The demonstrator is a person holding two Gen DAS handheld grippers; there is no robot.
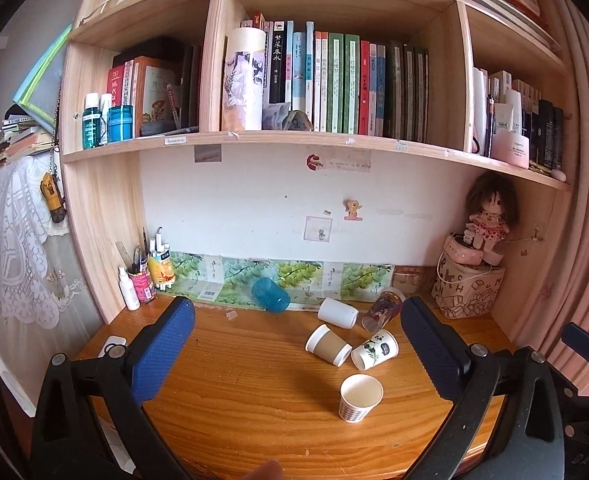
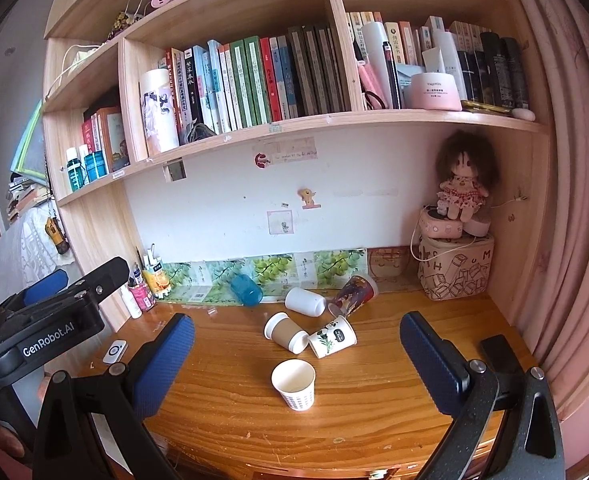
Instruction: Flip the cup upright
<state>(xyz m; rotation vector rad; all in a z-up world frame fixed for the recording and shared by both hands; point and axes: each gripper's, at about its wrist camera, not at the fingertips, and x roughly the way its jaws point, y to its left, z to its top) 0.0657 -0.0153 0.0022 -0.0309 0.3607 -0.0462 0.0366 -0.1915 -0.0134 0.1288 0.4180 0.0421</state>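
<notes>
One upright paper cup (image 1: 360, 398), five cups toppled (image 1: 328, 345)

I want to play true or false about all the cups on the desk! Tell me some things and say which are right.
1. The checkered paper cup stands upright. True.
2. The blue cup stands upright. False: it lies tipped over near the wall.
3. The left gripper holds a cup. False: it is open and empty above the desk.
4. The panda cup lies on its side beside the brown sleeved cup. True.
5. The right gripper is shut. False: it is open.
</notes>
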